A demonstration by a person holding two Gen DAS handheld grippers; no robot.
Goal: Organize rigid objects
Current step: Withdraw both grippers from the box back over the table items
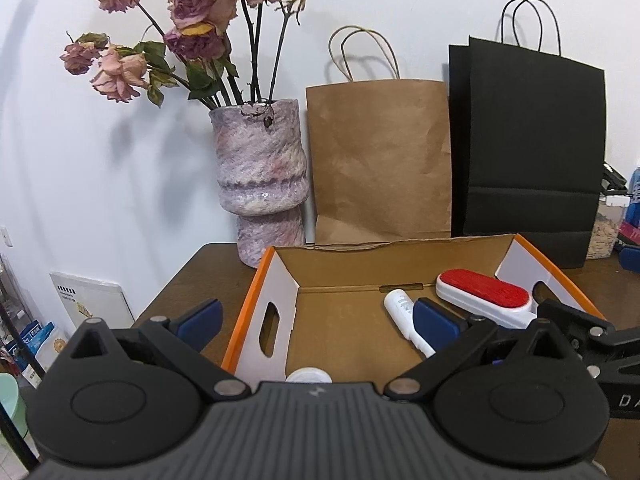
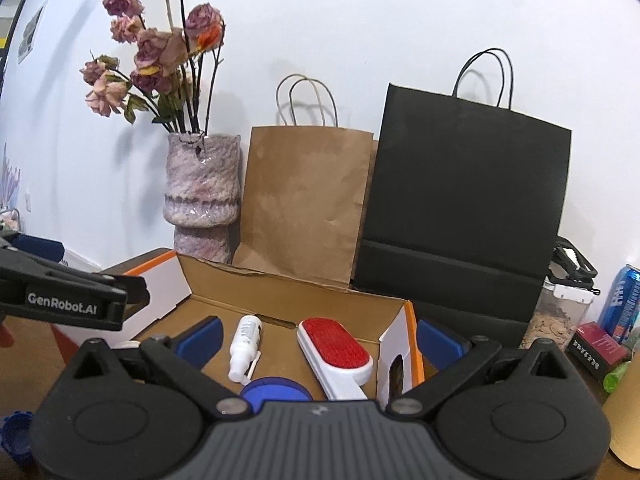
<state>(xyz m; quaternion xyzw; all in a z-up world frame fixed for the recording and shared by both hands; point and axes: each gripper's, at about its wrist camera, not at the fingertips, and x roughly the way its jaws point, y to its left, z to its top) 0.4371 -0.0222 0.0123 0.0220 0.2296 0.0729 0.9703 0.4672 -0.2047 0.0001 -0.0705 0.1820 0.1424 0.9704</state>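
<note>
An open cardboard box with orange rims sits on the dark table. Inside lie a white spray bottle and a red-and-white lint brush. A blue round lid lies near the box's front, and a white cap shows at the near edge. My left gripper hovers open over the box's left side, holding nothing. My right gripper hangs open over the brush and the box's right wall, also with nothing in it.
Behind the box stand a mottled purple vase of dried roses, a brown paper bag and a black paper bag. At the right are a clear jar, a blue can and a dark red box.
</note>
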